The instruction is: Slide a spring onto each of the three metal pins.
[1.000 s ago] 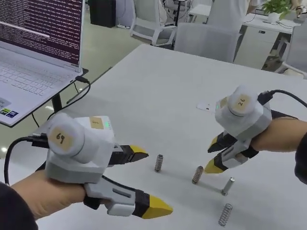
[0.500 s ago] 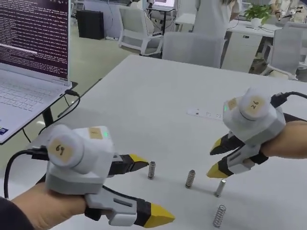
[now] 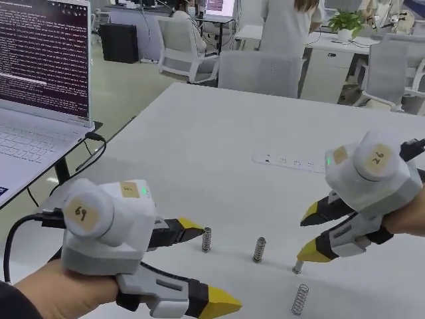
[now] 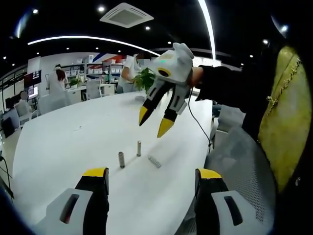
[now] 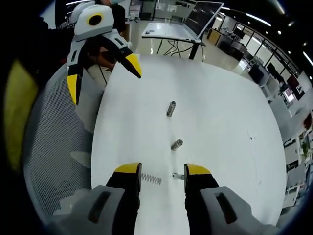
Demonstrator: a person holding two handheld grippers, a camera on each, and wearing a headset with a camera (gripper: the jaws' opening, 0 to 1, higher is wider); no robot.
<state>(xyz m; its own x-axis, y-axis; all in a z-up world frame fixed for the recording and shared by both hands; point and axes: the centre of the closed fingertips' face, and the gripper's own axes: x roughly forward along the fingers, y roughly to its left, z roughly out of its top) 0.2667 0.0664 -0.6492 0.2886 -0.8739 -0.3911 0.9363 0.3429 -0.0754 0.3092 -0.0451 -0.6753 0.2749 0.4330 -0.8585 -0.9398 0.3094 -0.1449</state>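
Bare pin [image 4: 139, 148] beside spring [image 4: 154, 161] (loose)

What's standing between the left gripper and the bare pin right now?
In the head view, one upright spring and a second upright spring stand between the left gripper and the bare pin.

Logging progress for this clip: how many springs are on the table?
3. Two stand upright mid-table: the left spring and the middle spring. The loose spring lies flat beside the bare pin, nearest the person.
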